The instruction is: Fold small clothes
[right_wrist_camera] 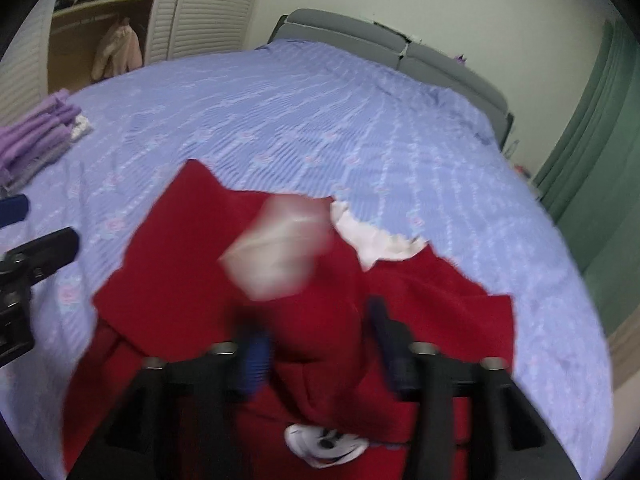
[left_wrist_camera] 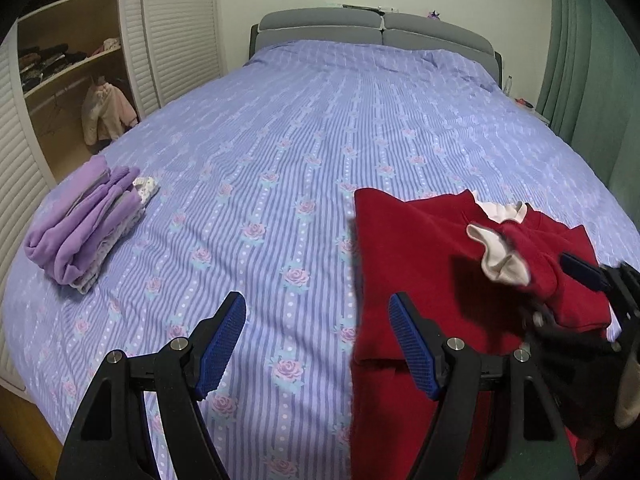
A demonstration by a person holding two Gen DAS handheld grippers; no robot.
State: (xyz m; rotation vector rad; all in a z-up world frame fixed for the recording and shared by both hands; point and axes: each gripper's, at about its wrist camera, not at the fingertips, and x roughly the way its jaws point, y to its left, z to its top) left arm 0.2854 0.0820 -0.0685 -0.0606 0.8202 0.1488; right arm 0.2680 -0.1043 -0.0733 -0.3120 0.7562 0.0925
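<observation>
Left wrist view: the left hand-held gripper (left_wrist_camera: 318, 344) hangs open and empty over the bed (left_wrist_camera: 304, 128). The red top (left_wrist_camera: 420, 248) lies near the bed's near edge; folded purple clothes (left_wrist_camera: 80, 224) sit by the left edge.

Right wrist view, blurred: the right hand-held gripper (right_wrist_camera: 316, 344) seems parted, a sleeve (right_wrist_camera: 276, 252) falling loose. Mid-fold; next, squaring the sleeve inward.

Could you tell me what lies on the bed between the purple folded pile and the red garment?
Only bare bedspread between the purple pile and red garment, left wrist view.
</observation>
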